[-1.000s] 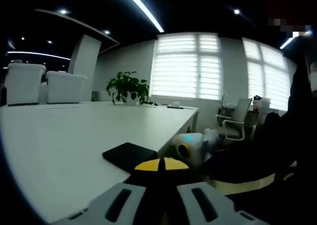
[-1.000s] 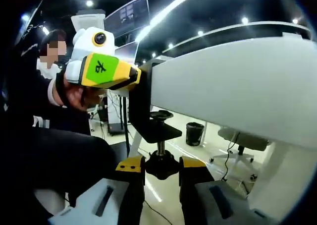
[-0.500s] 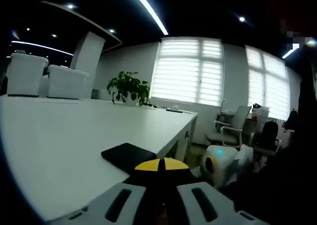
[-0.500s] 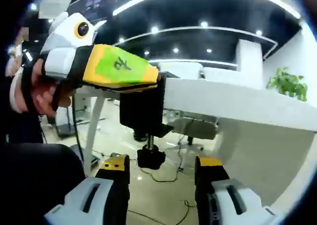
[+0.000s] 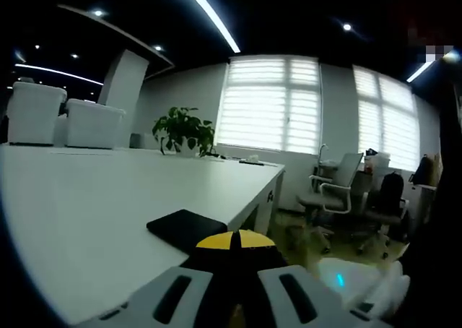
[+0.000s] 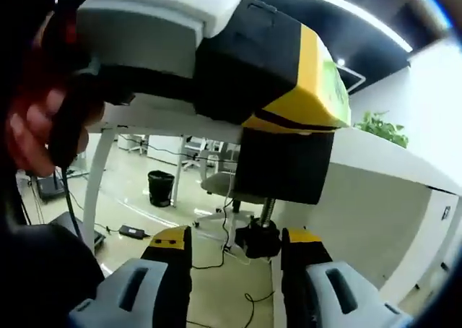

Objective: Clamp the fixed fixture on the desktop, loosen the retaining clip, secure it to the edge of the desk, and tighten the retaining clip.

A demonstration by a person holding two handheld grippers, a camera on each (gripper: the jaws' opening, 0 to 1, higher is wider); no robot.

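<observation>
L gripper (image 5: 234,250) fingers clamped on fixture (image 6: 283,165) at desk (image 5: 108,198) edge; R gripper (image 6: 234,245) fingers wide beside knob (image 6: 258,239).

No text reads clearly; the left gripper (image 6: 317,75) perhaps bears a green label, illegible.

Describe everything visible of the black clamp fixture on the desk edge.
The black clamp fixture looks like dark, matte metal or plastic. In the right gripper view its block hangs below the white desk edge, beneath the left hand-held gripper's yellow-and-black tips. A threaded screw runs down to a round black knob, which sits between the right hand-held gripper's open jaws; contact is unclear. In the left gripper view, a flat black plate lies on the desktop.
</observation>
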